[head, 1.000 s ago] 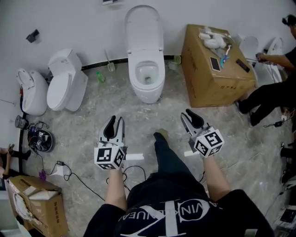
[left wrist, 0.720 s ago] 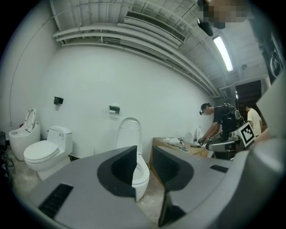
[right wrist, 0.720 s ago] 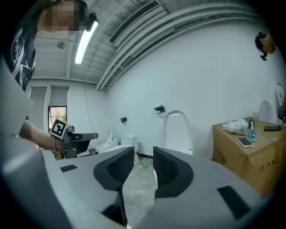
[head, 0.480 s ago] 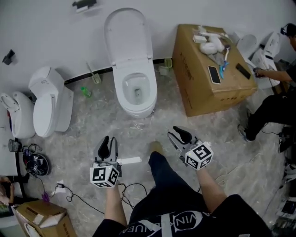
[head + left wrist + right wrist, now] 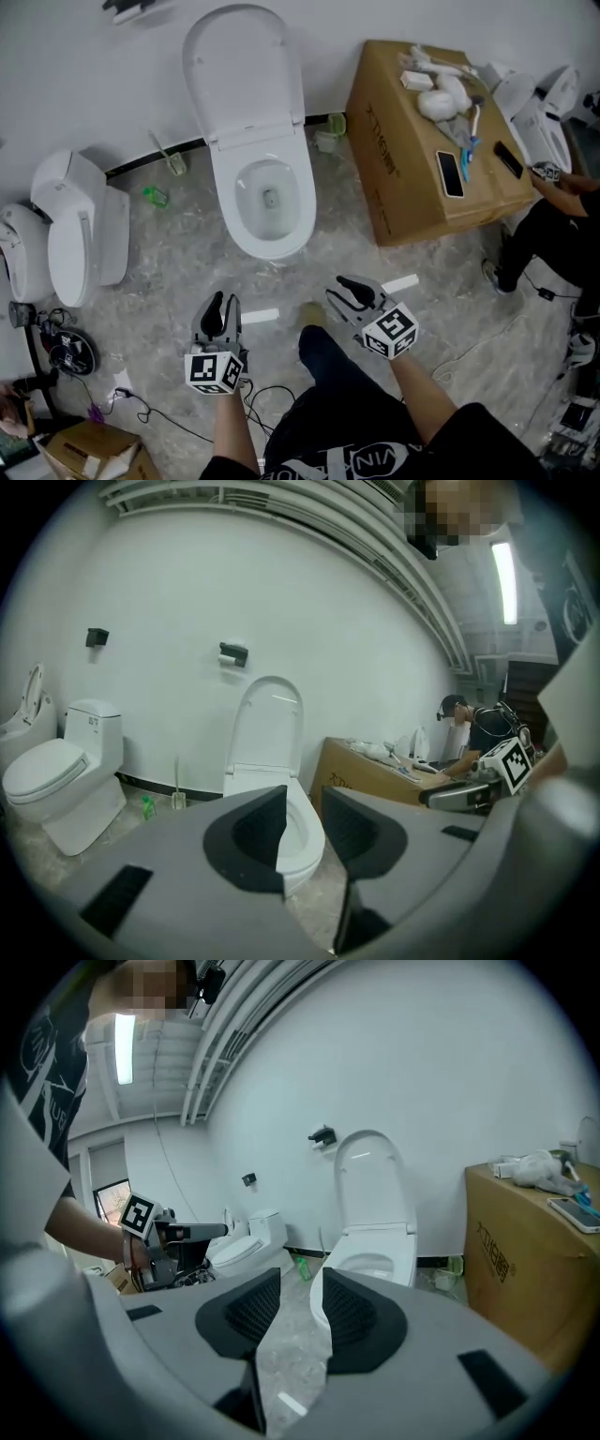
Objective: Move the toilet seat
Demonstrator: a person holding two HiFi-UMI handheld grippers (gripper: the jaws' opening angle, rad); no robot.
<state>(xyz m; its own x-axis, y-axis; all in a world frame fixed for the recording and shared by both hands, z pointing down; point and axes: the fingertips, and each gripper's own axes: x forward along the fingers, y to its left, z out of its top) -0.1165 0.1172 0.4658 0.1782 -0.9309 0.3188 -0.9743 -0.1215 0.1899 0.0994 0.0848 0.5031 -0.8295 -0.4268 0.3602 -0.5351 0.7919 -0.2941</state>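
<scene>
Your left gripper [image 5: 225, 305], right gripper [image 5: 337, 290]: fingers apart, just been opening, nothing between. Toilet seat [image 5: 223, 206] down on bowl ahead, lid [image 5: 246, 75] up against white wall [image 5: 75, 94]. Grey speckled floor [image 5: 169, 267]. Cardboard box [image 5: 394, 131] right of toilet.

A work room full of toilets: two more toilets [image 5: 86, 232] stand left of the open toilet [image 5: 255, 141], a big cardboard box [image 5: 394, 178] right of it.
</scene>
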